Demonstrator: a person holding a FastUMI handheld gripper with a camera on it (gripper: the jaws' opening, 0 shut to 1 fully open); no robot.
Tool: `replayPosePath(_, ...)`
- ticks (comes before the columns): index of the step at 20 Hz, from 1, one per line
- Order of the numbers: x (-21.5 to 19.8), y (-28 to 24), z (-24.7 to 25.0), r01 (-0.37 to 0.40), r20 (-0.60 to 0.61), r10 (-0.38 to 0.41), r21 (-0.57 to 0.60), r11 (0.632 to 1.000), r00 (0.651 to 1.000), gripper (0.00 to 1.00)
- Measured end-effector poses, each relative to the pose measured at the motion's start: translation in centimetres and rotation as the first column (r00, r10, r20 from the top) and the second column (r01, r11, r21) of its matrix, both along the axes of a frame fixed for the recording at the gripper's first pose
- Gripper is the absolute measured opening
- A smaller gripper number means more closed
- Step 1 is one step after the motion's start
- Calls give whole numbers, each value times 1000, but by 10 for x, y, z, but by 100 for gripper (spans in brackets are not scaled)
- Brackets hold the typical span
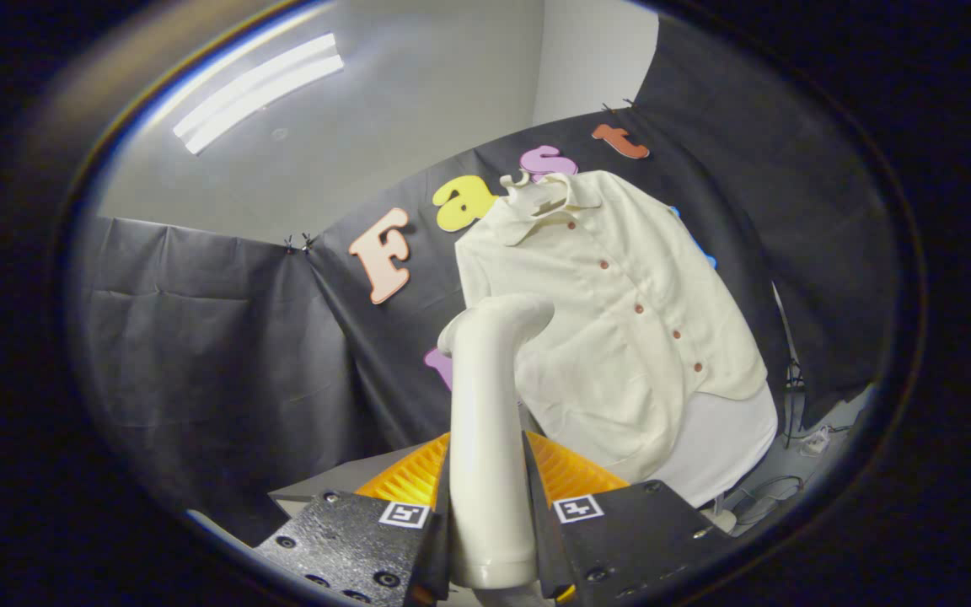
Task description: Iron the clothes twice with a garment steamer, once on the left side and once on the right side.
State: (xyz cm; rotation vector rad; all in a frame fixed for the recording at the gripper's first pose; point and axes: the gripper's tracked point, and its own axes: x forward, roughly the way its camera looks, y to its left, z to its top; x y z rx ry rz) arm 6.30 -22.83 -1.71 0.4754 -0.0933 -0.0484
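Note:
A cream button-up shirt with small brown buttons hangs on a white hanger against the booth's black wall, beyond the fingers. Under the shirt shows a paler white cloth. My gripper is shut on the white handle of the garment steamer, with both fingers pressed on its sides. The handle rises between the fingers and bends at its top toward the shirt. The steamer's head sits in front of the shirt's left half, about halfway down. Whether it touches the cloth I cannot tell.
Black cloth walls stand behind and to the left of the shirt. A ceiling light glows overhead. Cables hang and lie right of the shirt, near a pale surface. A light tabletop edge lies low, left of the fingers.

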Motion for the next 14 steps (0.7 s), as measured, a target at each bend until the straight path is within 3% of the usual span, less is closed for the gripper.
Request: replayPosePath(14,-30,166,43,-59,-3,60,-219,974,998,39)
